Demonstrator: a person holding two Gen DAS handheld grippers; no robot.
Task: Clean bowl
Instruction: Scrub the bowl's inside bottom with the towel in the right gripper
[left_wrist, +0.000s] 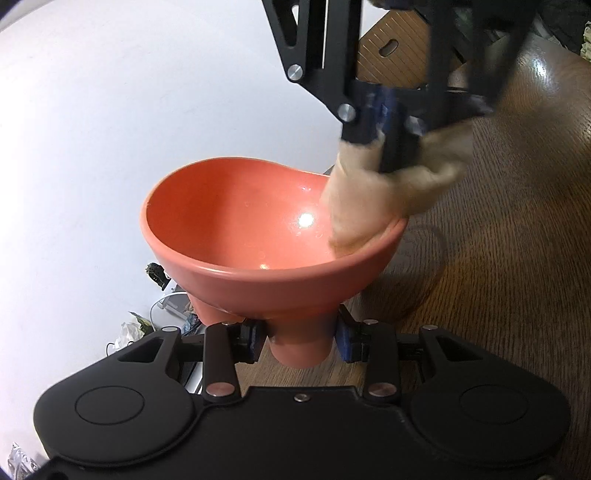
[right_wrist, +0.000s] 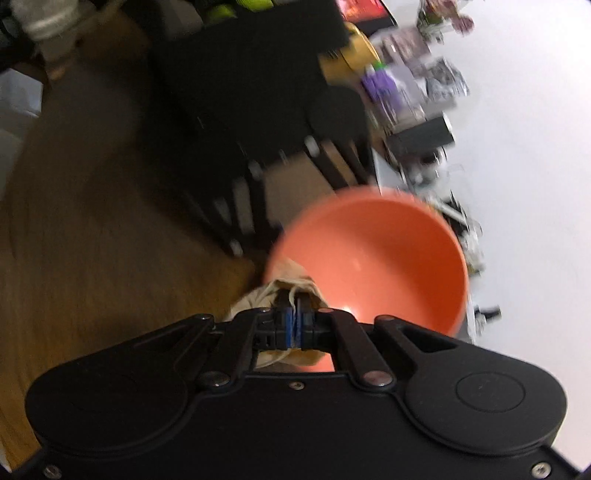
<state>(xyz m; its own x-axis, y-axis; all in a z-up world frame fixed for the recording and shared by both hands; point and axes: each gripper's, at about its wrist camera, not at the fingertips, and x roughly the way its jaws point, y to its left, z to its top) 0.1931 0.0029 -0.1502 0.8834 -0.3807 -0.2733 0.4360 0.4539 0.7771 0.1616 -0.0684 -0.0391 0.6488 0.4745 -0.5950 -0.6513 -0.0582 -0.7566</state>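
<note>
An orange-red bowl (left_wrist: 243, 225) is held off the wooden floor, tilted, by its round foot. My left gripper (left_wrist: 298, 341) is shut on that foot, one blue pad on each side. My right gripper (left_wrist: 388, 147) comes in from the upper right, shut on a beige cloth (left_wrist: 365, 199) that presses against the bowl's inner right wall and rim. In the right wrist view the bowl (right_wrist: 373, 258) is blurred, and the right gripper (right_wrist: 294, 306) pinches the cloth (right_wrist: 284, 280) at the bowl's near left rim.
A white wall (left_wrist: 110, 110) is behind the bowl. Brown wooden floor (left_wrist: 509, 240) lies to the right, with a wooden board (left_wrist: 391, 48) farther back. Small clutter (left_wrist: 162, 295) lies by the wall. In the right wrist view, blurred boxes (right_wrist: 410, 85) stand along the wall.
</note>
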